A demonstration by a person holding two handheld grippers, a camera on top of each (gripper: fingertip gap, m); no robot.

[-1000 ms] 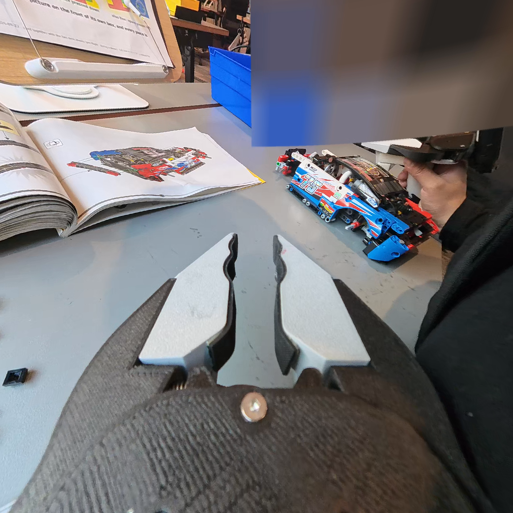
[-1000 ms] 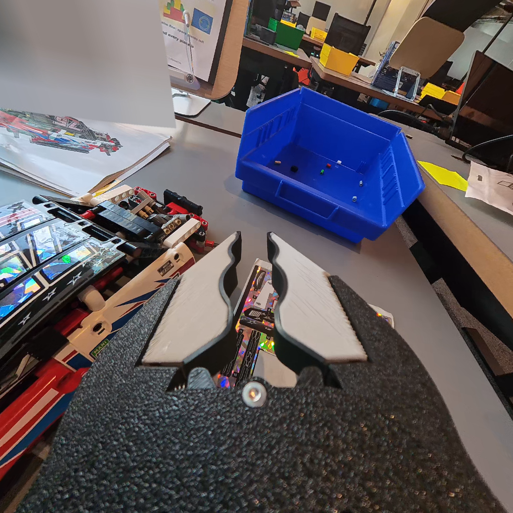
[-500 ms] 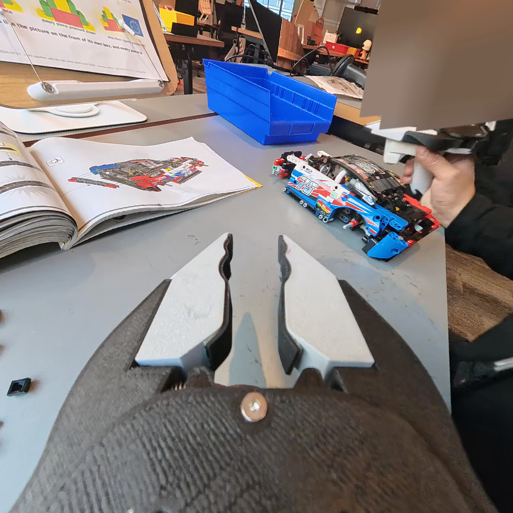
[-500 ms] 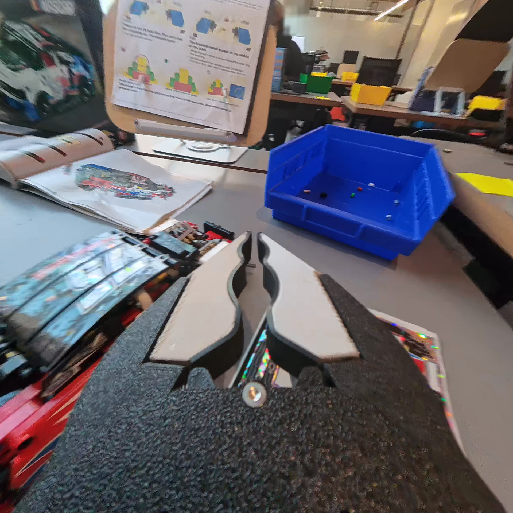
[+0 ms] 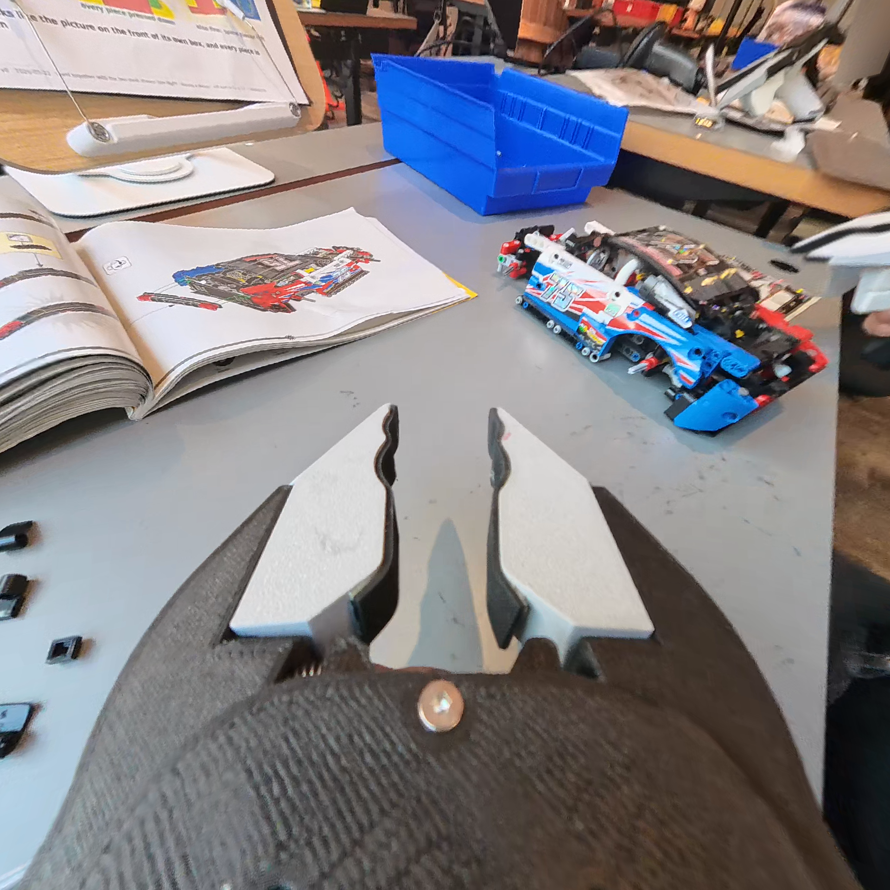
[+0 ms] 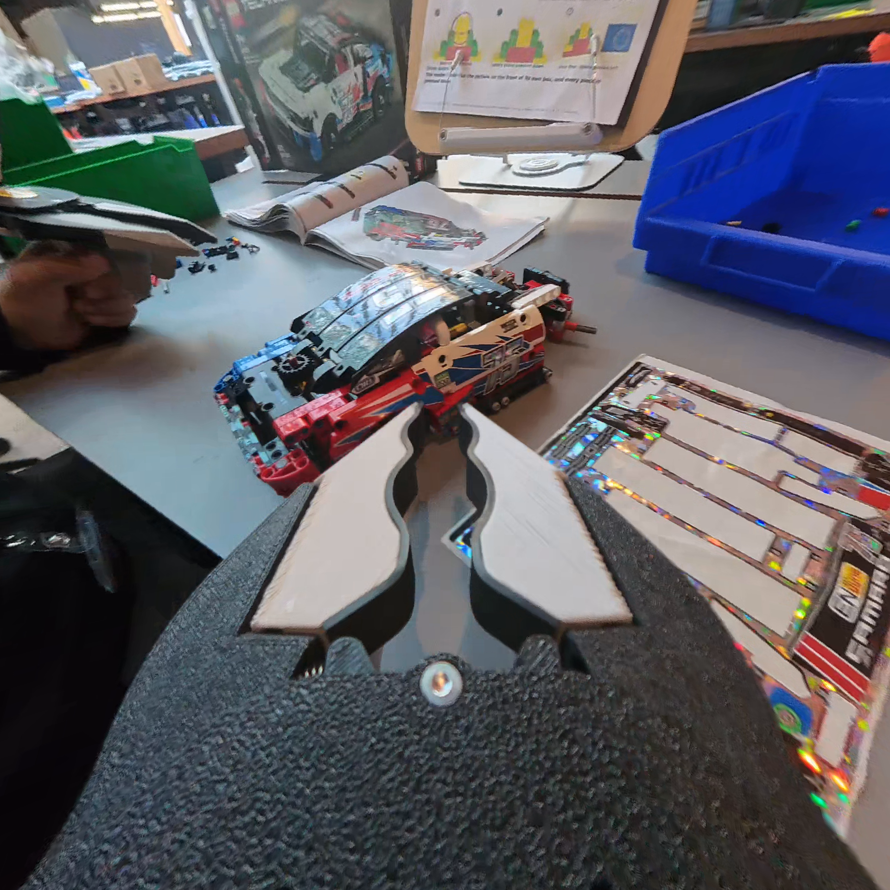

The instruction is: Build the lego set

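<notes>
A part-built lego race car, blue, white and red with a black roof, rests on the grey table. It also shows in the right wrist view. My left gripper is open and empty, above bare table, well short and left of the car. My right gripper is open by a narrow gap and empty, its tips just before the car's red side. Several small black pieces lie at the left; they also show in the right wrist view.
An open instruction book lies at the left. A blue bin with a few small parts stands at the back. A shiny sticker sheet lies right of the car. A green bin and a paper stand are behind. The table edge runs along the right. The left gripper's tips are roughly 35 centimetres from the right gripper's.
My right gripper has pulled back and up from the car and turned left, so the whole car now shows. My left gripper's jaws have opened a little wider.
</notes>
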